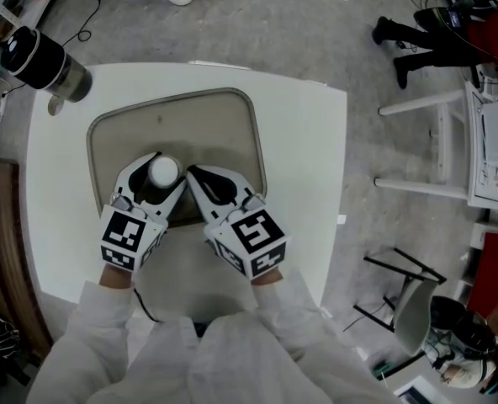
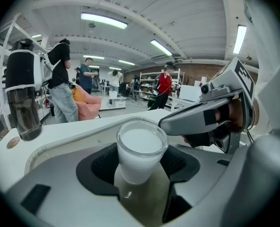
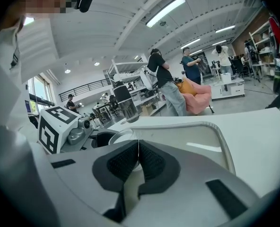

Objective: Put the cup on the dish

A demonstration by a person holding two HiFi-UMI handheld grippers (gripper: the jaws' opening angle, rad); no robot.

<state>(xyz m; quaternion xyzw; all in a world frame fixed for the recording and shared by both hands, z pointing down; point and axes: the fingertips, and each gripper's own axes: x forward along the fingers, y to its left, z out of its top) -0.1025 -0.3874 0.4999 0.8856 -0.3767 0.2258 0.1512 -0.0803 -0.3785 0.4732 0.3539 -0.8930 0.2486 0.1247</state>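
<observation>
- The left hand-held gripper (image 1: 168, 173) sits low in the left half of the head view, jaws clamped on a clear cup (image 2: 141, 150) filled with something white.
- The cup is upright, right over the near left part of the beige dish (image 1: 207, 124). Its base looks to be touching the dish surface.
- Just beside it, the right hand-held gripper (image 3: 138, 157) has its jaws pressed together with nothing between them, also over the dish's near edge.
- The dish lies on the white worktop (image 1: 304, 150).
- A dark bottle (image 1: 43, 61) stands at the worktop's upper left corner, well apart from the cup.
</observation>
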